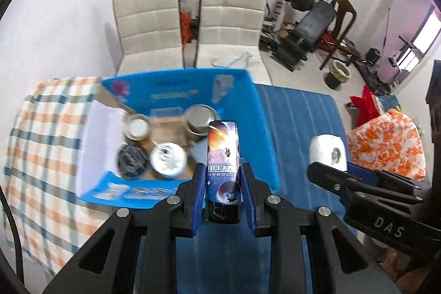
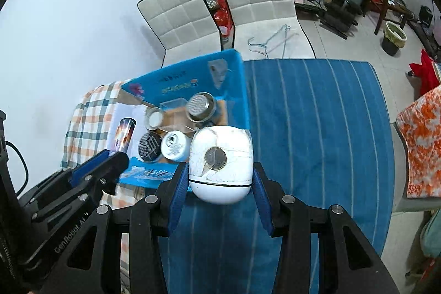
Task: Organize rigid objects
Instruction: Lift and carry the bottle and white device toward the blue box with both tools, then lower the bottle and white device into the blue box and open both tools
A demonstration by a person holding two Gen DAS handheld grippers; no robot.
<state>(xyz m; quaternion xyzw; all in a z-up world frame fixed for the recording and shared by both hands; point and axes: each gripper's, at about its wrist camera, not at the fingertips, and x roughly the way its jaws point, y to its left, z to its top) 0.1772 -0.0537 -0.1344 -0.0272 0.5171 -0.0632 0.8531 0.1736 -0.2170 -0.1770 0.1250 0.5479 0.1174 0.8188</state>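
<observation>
At the bottom of the left wrist view, our left gripper (image 1: 223,181) has its blue pads pressed to both sides of a tall tin printed with a space scene (image 1: 222,156), so it is holding that tin, which points up the middle of the frame toward the box. In the right wrist view, our right gripper (image 2: 220,178) sits low and centre, its blue pads against the flanks of a rounded white container (image 2: 221,161) with a coin-like disc on its face; the hold looks light, and we cannot tell how firmly it grips. Just beyond both, in the centre of each picture, lies an open blue cardboard box (image 1: 259,112), resting partly on a checked cloth (image 1: 41,145) at the left and partly on a blue striped cloth (image 2: 317,123) at the right. Inside it we see a dark patterned lid (image 1: 131,159), a white-topped can (image 1: 168,158), a small jar with a white cap (image 1: 137,126) and a metal tin (image 1: 199,117). Farther up stand two white chairs (image 1: 150,24) and a barbell rack. We judge that we are midway through packing: both items are carried and must next be lowered into free space in the box without knocking the cans.
</observation>
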